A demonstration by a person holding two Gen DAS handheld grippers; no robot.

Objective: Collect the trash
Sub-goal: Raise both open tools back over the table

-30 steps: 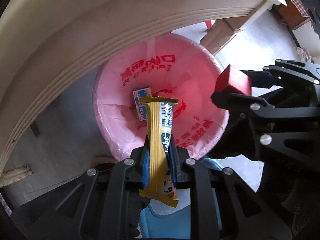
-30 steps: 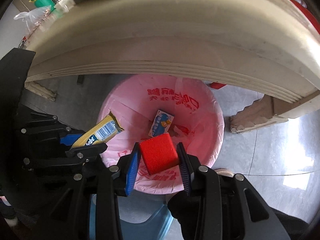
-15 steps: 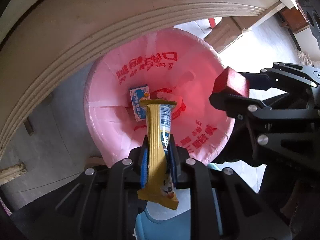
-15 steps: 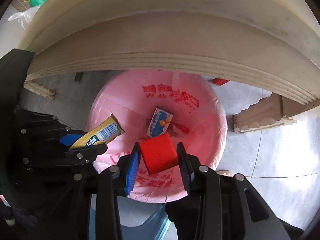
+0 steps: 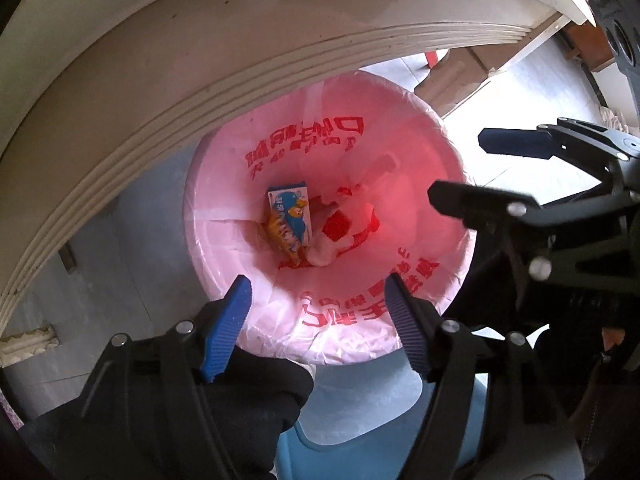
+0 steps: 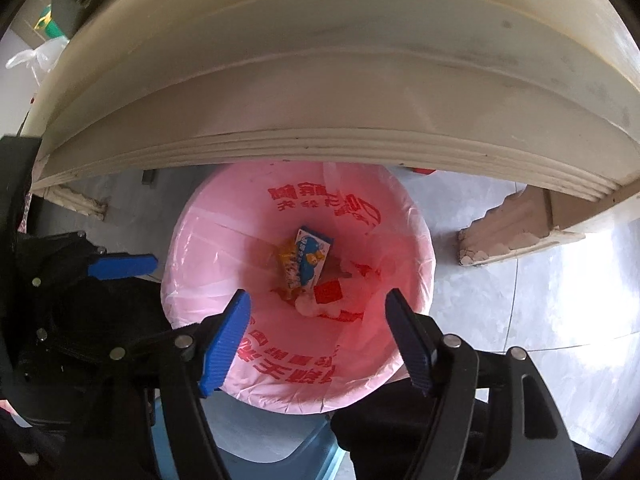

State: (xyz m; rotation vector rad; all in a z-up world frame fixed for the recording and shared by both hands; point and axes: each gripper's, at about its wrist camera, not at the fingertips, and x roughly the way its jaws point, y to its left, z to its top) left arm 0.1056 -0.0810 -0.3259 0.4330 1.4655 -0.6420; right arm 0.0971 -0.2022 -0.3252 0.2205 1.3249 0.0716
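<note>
A trash bin lined with a pink bag (image 5: 224, 240) (image 6: 404, 216) stands on the floor under both grippers. At its bottom lie a red block (image 5: 337, 227) (image 6: 329, 292), a yellow snack wrapper (image 5: 280, 236) (image 6: 289, 264) and a small blue-and-white carton (image 5: 289, 212) (image 6: 313, 260). My left gripper (image 5: 318, 316) hangs above the bin's near rim, its jaws opening with nothing between them. My right gripper (image 6: 318, 322) is over the bin too, jaws opening and empty; it also shows at the right of the left wrist view, right gripper (image 5: 472, 168).
A cream table edge (image 5: 160, 60) (image 6: 320, 100) overhangs the far side of the bin. A light blue plastic stool (image 5: 360, 420) (image 6: 260, 432) sits just beneath the grippers. A carved table foot (image 6: 512, 236) stands on the grey tiled floor at right.
Both grippers have opened. The yellow wrapper dropped from the left one and the red block from the right one; both now lie at the bottom of the bin.
</note>
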